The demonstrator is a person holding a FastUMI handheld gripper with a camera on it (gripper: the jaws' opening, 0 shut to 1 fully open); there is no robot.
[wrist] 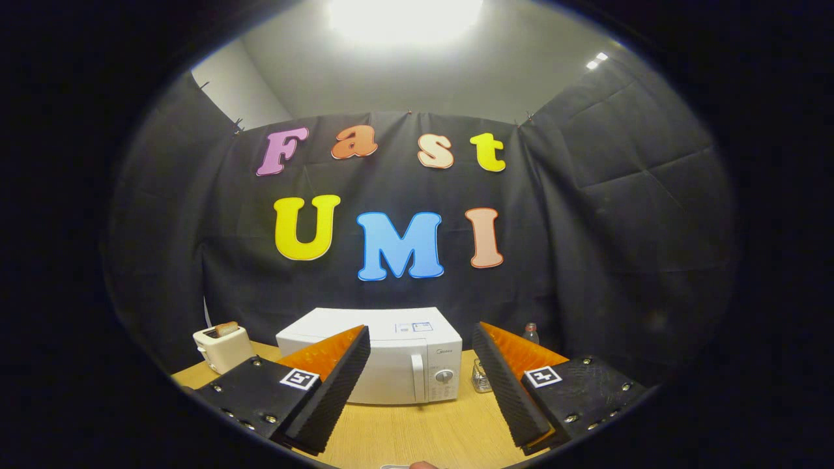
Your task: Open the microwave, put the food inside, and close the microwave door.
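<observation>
The gripper [421, 339] hangs with jaws spread and empty, framing the closed microwave [391, 358] beyond them, lined up for its handle [417, 378].

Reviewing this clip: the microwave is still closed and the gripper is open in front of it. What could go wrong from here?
1. The microwave door is shut and its slim vertical handle sits next to the dial; the open gripper may slip off or hit the controls.
2. A small glass jar and a bottle stand beside the microwave; a wide approach might knock them.
3. A toaster stands on the door side and may be clipped as it swings.
</observation>
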